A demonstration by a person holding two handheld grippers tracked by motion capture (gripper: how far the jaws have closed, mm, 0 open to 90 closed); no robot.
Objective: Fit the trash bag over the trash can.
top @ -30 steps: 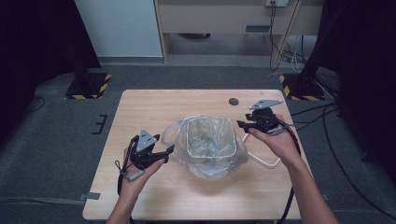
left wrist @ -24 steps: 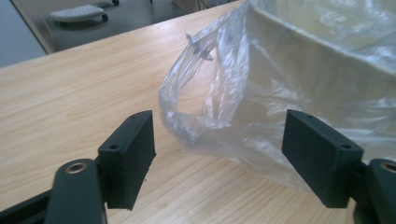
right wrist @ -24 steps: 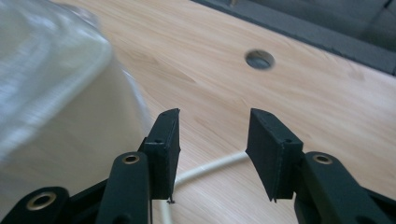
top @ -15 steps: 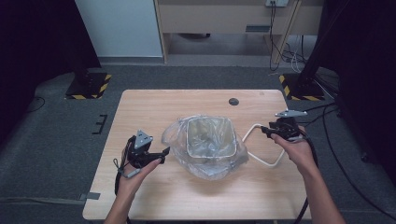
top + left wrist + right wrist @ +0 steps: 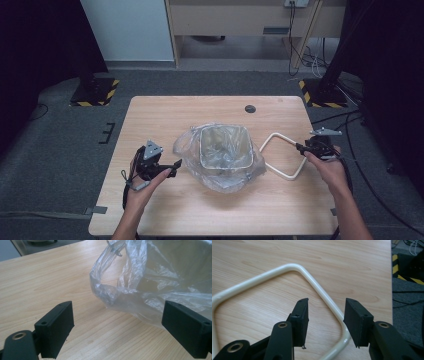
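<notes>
A small bin (image 5: 224, 149) lined with a clear bag (image 5: 187, 145) stands in the middle of the worktop (image 5: 170, 115), a little nearer the front edge than the back; the bag spills over the rim and bunches on the wood all round. The left tongs (image 5: 176, 163) sit just left of the bag, toward the front left part of the worktop, held in the left hand (image 5: 145, 185). Their jaws have just been opening and now stand wide apart; in the left gripper view the left tongs (image 5: 120, 322) have bare wood between them, with a crumpled fold of the bag (image 5: 130, 290) just ahead and its film running behind the far jaw, whether touching it cannot be told. A cream ring (image 5: 281, 155), a bent frame with rounded corners, lies flat on the worktop right of the bin, near the right edge, its near side close to the bag. The right tongs (image 5: 300, 148) reach it from the right edge, held by the right hand (image 5: 327, 167). In the right gripper view the right tongs (image 5: 326, 320) are half apart and straddle the ring's (image 5: 317, 287) bar near a corner, the pads clear of it on both sides. A dark round spot (image 5: 250, 108) lies near the back edge.
</notes>
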